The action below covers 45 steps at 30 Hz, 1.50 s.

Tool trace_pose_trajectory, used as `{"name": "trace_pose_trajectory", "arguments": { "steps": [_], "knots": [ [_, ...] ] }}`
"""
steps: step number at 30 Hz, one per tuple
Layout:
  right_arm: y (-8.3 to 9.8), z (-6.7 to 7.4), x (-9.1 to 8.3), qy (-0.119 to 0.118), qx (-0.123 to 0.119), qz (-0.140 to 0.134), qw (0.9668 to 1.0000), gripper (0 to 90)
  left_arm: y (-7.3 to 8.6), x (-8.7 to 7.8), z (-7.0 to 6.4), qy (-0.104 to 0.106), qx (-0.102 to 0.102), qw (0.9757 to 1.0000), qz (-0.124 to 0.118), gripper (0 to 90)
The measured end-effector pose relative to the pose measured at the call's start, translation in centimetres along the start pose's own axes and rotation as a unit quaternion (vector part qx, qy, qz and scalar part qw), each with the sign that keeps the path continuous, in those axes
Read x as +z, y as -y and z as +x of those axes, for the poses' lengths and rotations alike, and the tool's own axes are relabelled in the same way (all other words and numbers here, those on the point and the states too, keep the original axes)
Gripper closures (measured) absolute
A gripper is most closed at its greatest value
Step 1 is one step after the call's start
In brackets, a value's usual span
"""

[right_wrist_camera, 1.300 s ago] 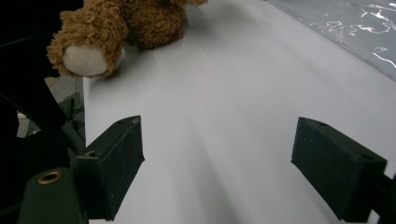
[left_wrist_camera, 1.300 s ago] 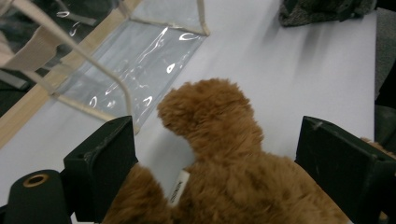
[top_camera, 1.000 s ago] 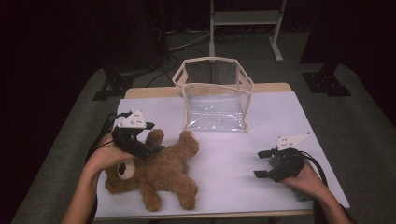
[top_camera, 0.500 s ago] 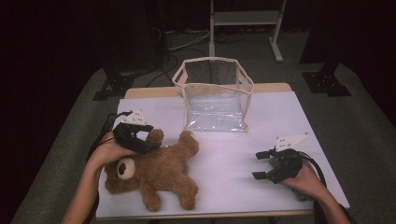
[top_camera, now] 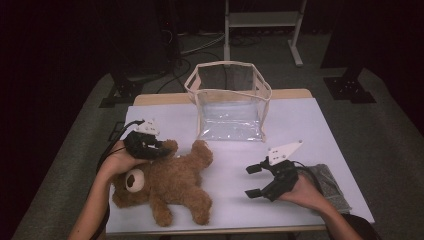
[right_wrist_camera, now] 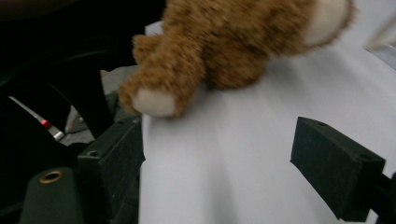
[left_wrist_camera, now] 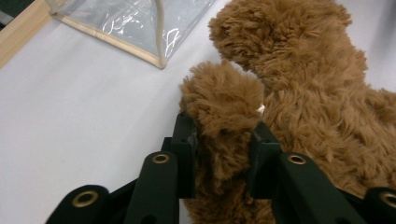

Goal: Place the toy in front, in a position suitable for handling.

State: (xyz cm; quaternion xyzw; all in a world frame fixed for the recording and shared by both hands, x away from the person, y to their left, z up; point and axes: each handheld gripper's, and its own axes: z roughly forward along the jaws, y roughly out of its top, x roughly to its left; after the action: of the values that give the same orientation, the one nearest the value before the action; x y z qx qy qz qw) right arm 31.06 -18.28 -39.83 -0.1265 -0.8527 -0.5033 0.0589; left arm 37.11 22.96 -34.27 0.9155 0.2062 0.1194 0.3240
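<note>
Teddy bear (top_camera: pixel 167 182) before clear bag (top_camera: pixel 229 102)

Bear (top_camera: pixel 167 182): brown plush, shaggy fur, cream muzzle and cream foot pads. Lies on white table (top_camera: pixel 310 125), left-front area, head toward left edge, legs toward front edge. One arm raised toward bag, clamped between left gripper (top_camera: pixel 161 149) jaws.
Bag (top_camera: pixel 229 102): clear plastic, beige trim, upright, top open, table centre-rear, just beyond bear.

Dark room, grey carpet floor (top_camera: pixel 395 125), white-topped table (top_camera: pixel 310 125), metal stand (top_camera: pixel 262 20) behind
</note>
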Motion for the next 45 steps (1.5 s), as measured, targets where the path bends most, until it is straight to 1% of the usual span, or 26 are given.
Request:
{"name": "trace_pose_trajectory", "arguments": {
  "steps": [3, 6, 9, 11, 12, 14, 16, 17, 18, 20, 22, 23, 24, 25, 26, 27, 28, 29, 31, 35, 38, 40, 41, 43, 44, 45],
  "knots": [
    [-1.4, 0.7, 2.0, -0.022, -0.015, 0.006, 0.9996, 15.9, 0.0, -0.2, 0.0, 0.000, 0.000, 1.0000, -0.005, 70.3],
    [-2.3, 1.1, 3.9, -0.045, -0.017, 0.008, 0.9988, 15.9, 0.2, -0.5, 0.1, 0.002, -0.003, 0.9999, -0.013, 70.2],
    [-3.0, 1.7, 6.1, -0.065, -0.021, 0.021, 0.9975, 15.9, 0.4, -0.7, 0.0, 0.002, -0.004, 0.9998, -0.020, 70.2],
    [-3.4, 2.0, 7.7, -0.077, -0.024, 0.031, 0.9962, 15.9, 0.5, -0.8, 0.0, 0.003, -0.001, 0.9997, -0.023, 70.2],
    [-3.5, 2.0, 8.4, -0.082, -0.028, 0.036, 0.9956, 15.9, 0.5, -0.8, -0.1, 0.003, -0.003, 0.9997, -0.024, 70.1],
    [-3.6, 2.2, 9.5, -0.088, -0.029, 0.044, 0.9947, 15.9, 0.5, -1.0, 0.0, 0.004, 0.001, 0.9997, -0.025, 70.2],
    [-3.5, 2.4, 10.6, -0.093, -0.028, 0.053, 0.9939, 16.0, 0.6, -1.2, -0.1, 0.006, 0.000, 0.9996, -0.027, 70.2],
    [-3.5, 2.4, 11.1, -0.097, -0.027, 0.057, 0.9933, 16.7, 0.6, -1.2, -0.1, 0.006, 0.001, 0.9996, -0.027, 70.2],
    [-3.4, 2.4, 11.8, -0.100, -0.027, 0.064, 0.9925, 19.9, 0.6, -1.3, -0.1, 0.005, 0.001, 0.9996, -0.027, 70.2],
    [-3.3, 2.5, 12.1, -0.101, -0.027, 0.067, 0.9923, 20.1, 0.6, -1.3, -0.1, 0.005, 0.001, 0.9996, -0.028, 70.1],
    [-3.2, 2.6, 12.9, -0.100, -0.029, 0.079, 0.9914, 25.0, 0.6, -1.3, -0.2, 0.006, 0.001, 0.9995, -0.029, 70.2],
    [-3.1, 2.6, 13.2, -0.094, -0.033, 0.085, 0.9914, 29.6, 0.7, -1.2, -0.2, 0.008, 0.001, 0.9995, -0.031, 70.2],
    [-3.0, 2.6, 13.6, -0.088, -0.032, 0.095, 0.9910, 36.8, 0.7, -1.2, -0.2, 0.013, 0.000, 0.9994, -0.032, 70.2],
    [-3.0, 2.6, 13.6, -0.088, -0.032, 0.095, 0.9910, 36.8, 0.7, -1.2, -0.2, 0.013, 0.000, 0.9994, -0.032, 70.2],
    [-2.8, 2.5, 13.8, -0.088, -0.030, 0.099, 0.9907, 45.4, 0.7, -1.2, -0.2, 0.017, -0.002, 0.9993, -0.034, 70.3],
    [-2.8, 2.5, 13.8, -0.088, -0.030, 0.099, 0.9907, 45.4, 0.7, -1.2, -0.2, 0.017, -0.002, 0.9993, -0.034, 70.4],
    [-2.7, 2.3, 13.8, -0.090, -0.027, 0.096, 0.9910, 53.0, 0.7, -1.2, -0.3, 0.017, -0.001, 0.9993, -0.034, 70.7],
    [-2.7, 2.3, 13.8, -0.090, -0.027, 0.096, 0.9910, 53.0, 0.7, -1.2, -0.3, 0.019, 0.002, 0.9992, -0.035, 70.7],
    [-2.7, 2.3, 13.8, -0.091, -0.031, 0.095, 0.9908, 59.8, 0.7, -1.3, -0.4, 0.026, 0.004, 0.9989, -0.039, 71.2],
    [-2.8, 2.4, 13.8, -0.093, -0.037, 0.093, 0.9907, 68.0, 0.9, -1.7, -0.4, 0.037, 0.000, 0.9977, -0.057, 73.0],
    [-3.0, 2.5, 13.6, -0.103, -0.032, 0.087, 0.9904, 70.1, 1.1, -2.1, -0.4, 0.035, -0.004, 0.9971, -0.068, 74.2],
    [-3.4, 2.4, 13.1, -0.115, -0.024, 0.074, 0.9904, 71.3, 1.1, -2.4, -0.4, 0.032, -0.005, 0.9969, -0.072, 74.8],
    [-3.4, 2.4, 13.1, -0.115, -0.024, 0.074, 0.9904, 71.3, 1.0, -2.6, -0.5, 0.031, -0.004, 0.9969, -0.073, 74.8],
    [-3.9, 2.4, 12.7, -0.125, -0.021, 0.065, 0.9898, 72.0, 0.7, -3.2, -0.7, 0.026, 0.000, 0.9968, -0.075, 75.1],
    [-4.3, 2.7, 12.4, -0.123, -0.029, 0.066, 0.9898, 72.3, 0.5, -3.4, -0.7, 0.025, 0.001, 0.9968, -0.076, 75.3],
    [-4.3, 2.7, 12.4, -0.123, -0.029, 0.066, 0.9898, 72.3, 0.2, -3.6, -0.8, 0.023, 0.004, 0.9965, -0.080, 75.3]
  ]
}}
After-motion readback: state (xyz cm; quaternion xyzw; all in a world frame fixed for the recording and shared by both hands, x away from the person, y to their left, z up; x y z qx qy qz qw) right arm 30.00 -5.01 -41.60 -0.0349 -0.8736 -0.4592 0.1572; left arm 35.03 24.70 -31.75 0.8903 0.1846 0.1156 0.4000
